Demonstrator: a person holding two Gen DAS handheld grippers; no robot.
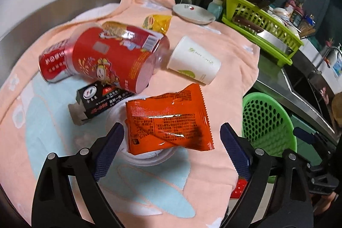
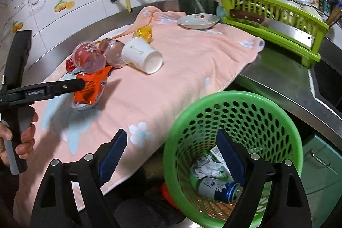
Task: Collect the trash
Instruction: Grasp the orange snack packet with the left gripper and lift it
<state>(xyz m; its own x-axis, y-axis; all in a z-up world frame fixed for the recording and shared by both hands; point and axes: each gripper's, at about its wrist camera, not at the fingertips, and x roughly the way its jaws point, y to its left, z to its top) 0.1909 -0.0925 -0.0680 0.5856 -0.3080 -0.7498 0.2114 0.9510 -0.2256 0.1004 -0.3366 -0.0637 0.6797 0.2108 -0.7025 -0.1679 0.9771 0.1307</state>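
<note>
Trash lay piled on the pink towel (image 1: pixel 213 40) over the counter. Left tool (image 1: pixel 172 138) hung w/ jaws apart astride the orange wrapper (image 1: pixel 168 121), pads not touching it; wrapper sat on a white lid (image 1: pixel 147 158). Right tool (image 2: pixel 171 147) was apart & empty above the green basket (image 2: pixel 235 99). Best approach, IMO: drop lower, pinch wrapper only, avoid lid & black box (image 1: pixel 96 99).

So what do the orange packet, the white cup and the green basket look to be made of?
Orange packet: glossy plastic film, judging by glare streaks and crimped, serrated ends.
White cup: matte paper, apparently; printed, no shine.
Green basket: moulded plastic with a slight sheen and a regular pattern of holes.
</note>
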